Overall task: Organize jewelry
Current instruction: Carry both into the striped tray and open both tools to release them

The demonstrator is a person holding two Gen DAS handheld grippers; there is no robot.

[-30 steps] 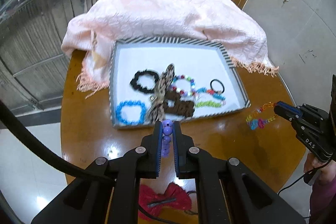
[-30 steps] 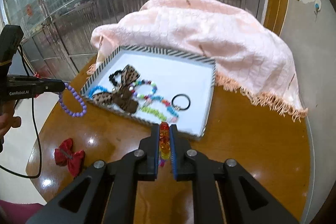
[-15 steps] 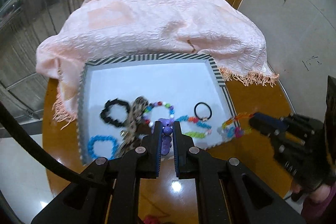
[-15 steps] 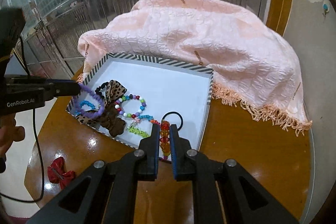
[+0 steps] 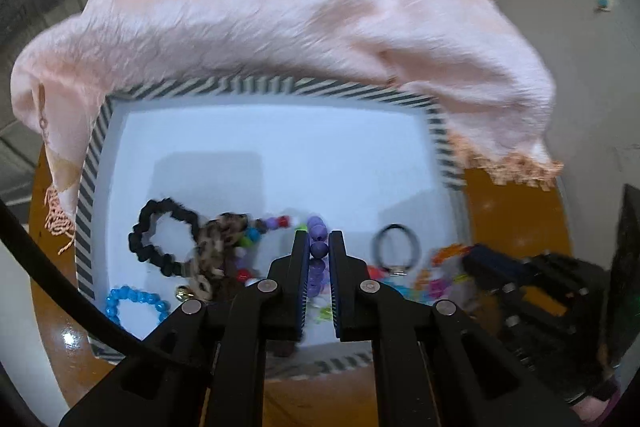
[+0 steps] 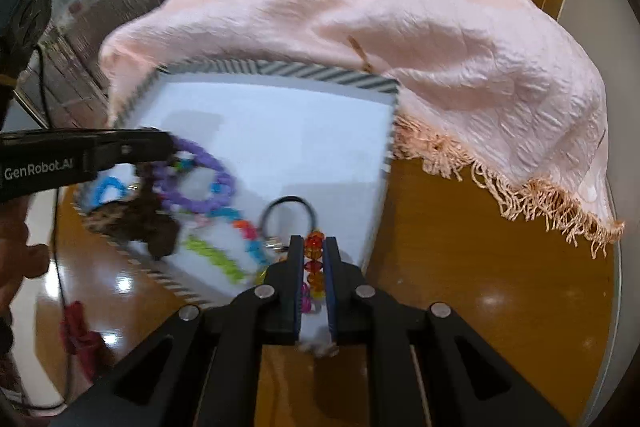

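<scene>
1. Carrying both bracelets over the tray point(image 5: 94, 163): left gripper point(image 5: 319, 247) clamped on purple bracelet point(image 5: 318, 239), right gripper point(image 6: 313, 247) clamped on orange-and-pink bracelet point(image 6: 314, 267).
2. Judgement: lower each to the white floor, then release. Purple loop hangs over the piled beads and leopard bow point(image 5: 216, 247), so tangling is a risk.
3. Free room: bare tray floor at 12 o'clock of both grippers.
4. Edges: striped rim all round; pink cloth point(image 6: 400, 27) overlaps the far rim. Stay short of its fringe.
</scene>
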